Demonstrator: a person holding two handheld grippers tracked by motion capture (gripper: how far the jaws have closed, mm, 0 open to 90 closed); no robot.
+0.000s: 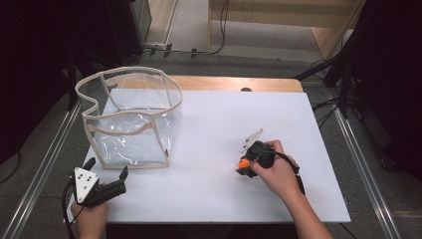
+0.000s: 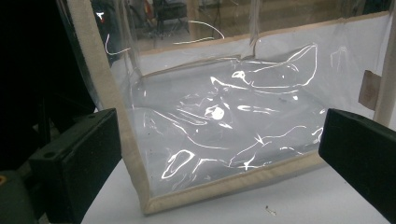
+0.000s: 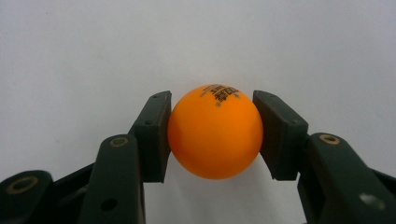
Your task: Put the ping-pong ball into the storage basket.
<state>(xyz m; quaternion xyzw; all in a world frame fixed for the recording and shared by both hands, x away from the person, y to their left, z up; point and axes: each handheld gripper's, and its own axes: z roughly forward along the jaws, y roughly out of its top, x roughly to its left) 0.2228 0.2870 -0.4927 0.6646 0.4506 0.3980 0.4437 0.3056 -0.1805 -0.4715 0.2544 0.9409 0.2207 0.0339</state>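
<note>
In the high view, the right tool (image 1: 242, 165) lay low over the white surface (image 1: 278, 199) at about four o'clock from the middle, the person's right hand (image 1: 276, 172) wrapped around its body, and it was clenched on an orange ball (image 1: 244, 163) that sat at its tip, pointing toward nine o'clock. A clear plastic bag (image 1: 132, 119) with beige edging stood upright and open-topped at about ten o'clock on the surface, well apart from the ball. The left tool (image 1: 106, 169) hovered at about eight o'clock, at the near left corner of the surface, held in the left hand (image 1: 89, 216), with its grey plate on top and its jaws spread apart with nothing between them, aimed toward the bag's near lower edge. In the left gripper view, the two black jaws stood wide at the picture's edges, released, and the bag (image 2: 219, 126) rose just ahead at twelve o'clock, its beige bottom seam resting on the surface (image 2: 261, 207) and its crinkled clear wall catching bright reflections. In the right gripper view, the ball (image 3: 215, 132) sat squarely between the two pads (image 3: 154, 135), which pressed it at three and nine o'clock; dark printed lettering showed on the ball at twelve o'clock, and the plain surface (image 3: 140, 42) lay behind it.
</note>
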